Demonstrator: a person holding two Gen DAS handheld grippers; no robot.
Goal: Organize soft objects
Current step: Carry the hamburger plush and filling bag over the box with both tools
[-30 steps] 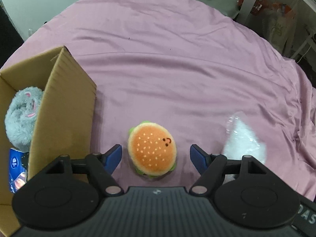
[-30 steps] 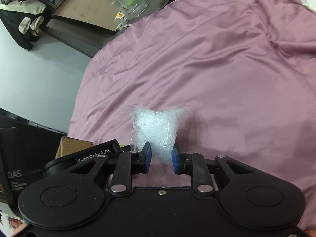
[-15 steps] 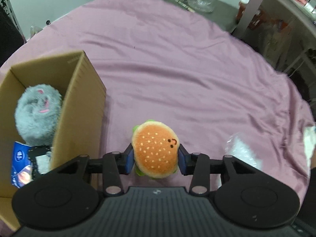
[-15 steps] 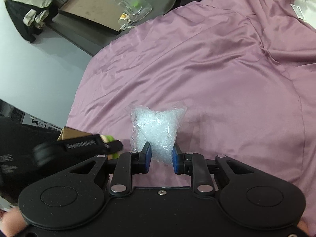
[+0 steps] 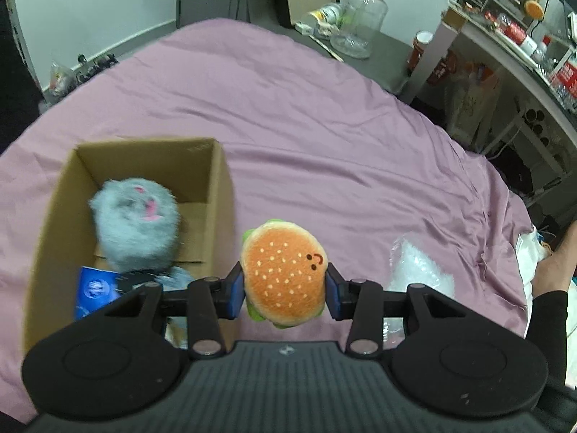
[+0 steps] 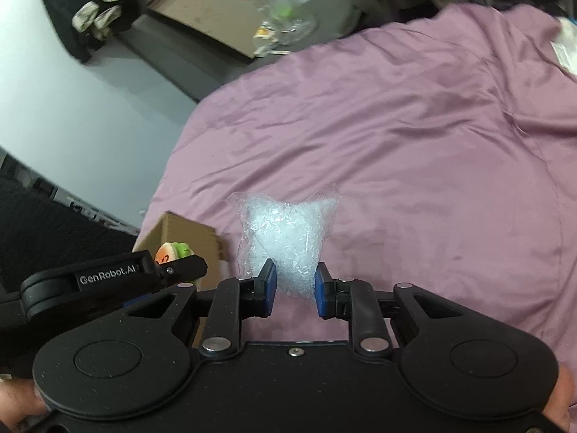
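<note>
Left gripper (image 5: 285,285) clamps burger plush (image 5: 285,274), lower centre of frame. Open box (image 5: 220,195) just left of it, grey plush (image 5: 135,223) already inside; left hand nearer box. Right gripper (image 6: 295,285) pinches clear bag (image 6: 285,231), mid-frame, box further left. Purple sheet (image 5: 324,137) beneath; cluttered room behind, top.

Grey plush (image 5: 135,223) in box (image 5: 216,195): motion-blurred.
</note>
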